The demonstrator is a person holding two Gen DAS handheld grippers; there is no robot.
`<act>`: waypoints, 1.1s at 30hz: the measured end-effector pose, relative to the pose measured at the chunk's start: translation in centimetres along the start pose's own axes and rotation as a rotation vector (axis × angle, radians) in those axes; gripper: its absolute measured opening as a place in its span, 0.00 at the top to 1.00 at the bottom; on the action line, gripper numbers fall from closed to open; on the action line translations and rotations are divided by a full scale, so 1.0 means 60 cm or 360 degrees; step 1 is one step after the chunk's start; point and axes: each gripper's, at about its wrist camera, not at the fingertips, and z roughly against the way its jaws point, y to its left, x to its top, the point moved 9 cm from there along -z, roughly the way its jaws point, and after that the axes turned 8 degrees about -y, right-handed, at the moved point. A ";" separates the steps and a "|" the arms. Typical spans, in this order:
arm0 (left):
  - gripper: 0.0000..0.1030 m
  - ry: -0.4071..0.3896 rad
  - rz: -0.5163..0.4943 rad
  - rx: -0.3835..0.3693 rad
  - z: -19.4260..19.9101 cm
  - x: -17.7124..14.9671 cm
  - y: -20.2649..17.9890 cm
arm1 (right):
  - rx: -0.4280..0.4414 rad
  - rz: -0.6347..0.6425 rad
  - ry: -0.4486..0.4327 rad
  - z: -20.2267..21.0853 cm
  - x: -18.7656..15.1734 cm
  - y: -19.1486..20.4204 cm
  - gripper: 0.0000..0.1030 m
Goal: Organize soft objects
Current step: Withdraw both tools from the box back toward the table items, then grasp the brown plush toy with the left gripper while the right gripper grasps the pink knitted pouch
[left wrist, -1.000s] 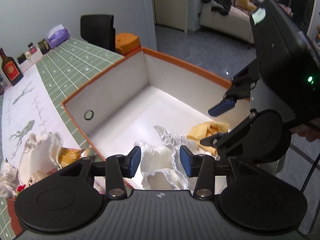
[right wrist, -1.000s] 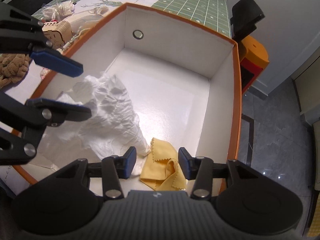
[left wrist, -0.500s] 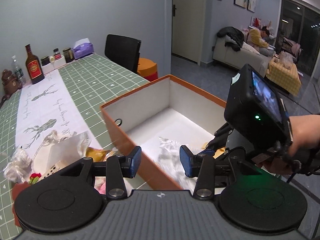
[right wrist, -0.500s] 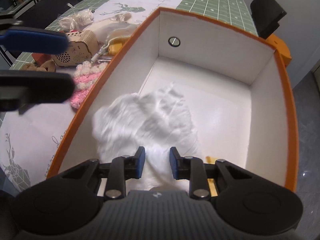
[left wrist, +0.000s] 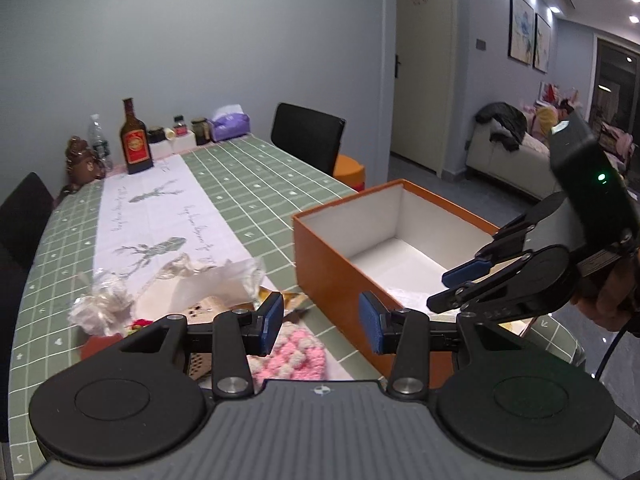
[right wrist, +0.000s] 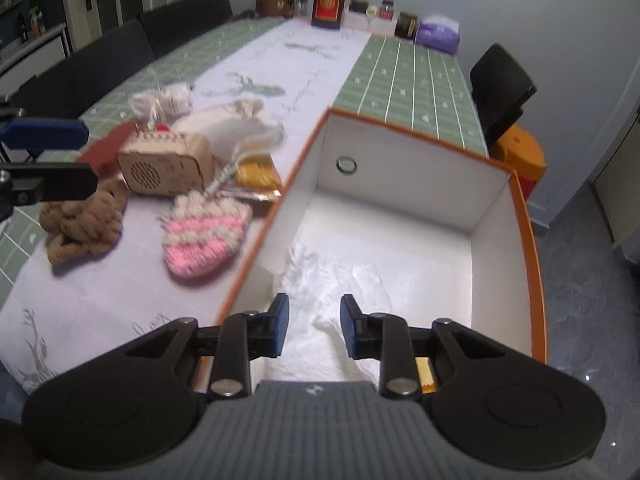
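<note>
Brown chunky knitted yarn piece [right wrist: 82,226] lies leftmost on the table runner, with the pink-and-white crocheted pouch [right wrist: 206,238] beside it near the orange cardboard box [right wrist: 534,264]; both, I judge, remain to be boxed. White crumpled cloth [right wrist: 332,280] already lies inside (a yellow scrap barely shows). Left gripper [left wrist: 320,322] hovers with jaws apart and empty over the table. Right gripper [right wrist: 314,326] stands narrowly parted above the cloth, its jaws just reopened slightly after closing.
</note>
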 end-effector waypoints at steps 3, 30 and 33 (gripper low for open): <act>0.51 -0.0056 0.0041 0.0045 0.028 -0.006 0.022 | 0.0033 -0.0052 -0.0098 0.022 0.015 0.022 0.69; 0.23 -0.0011 0.0064 0.0511 0.041 -0.219 0.152 | 0.0060 -0.0139 -0.0354 -0.089 -0.044 0.254 0.43; 0.21 0.0003 -0.0077 0.0519 0.023 -0.223 0.146 | 0.0024 -0.0079 -0.0372 -0.104 -0.039 0.249 0.42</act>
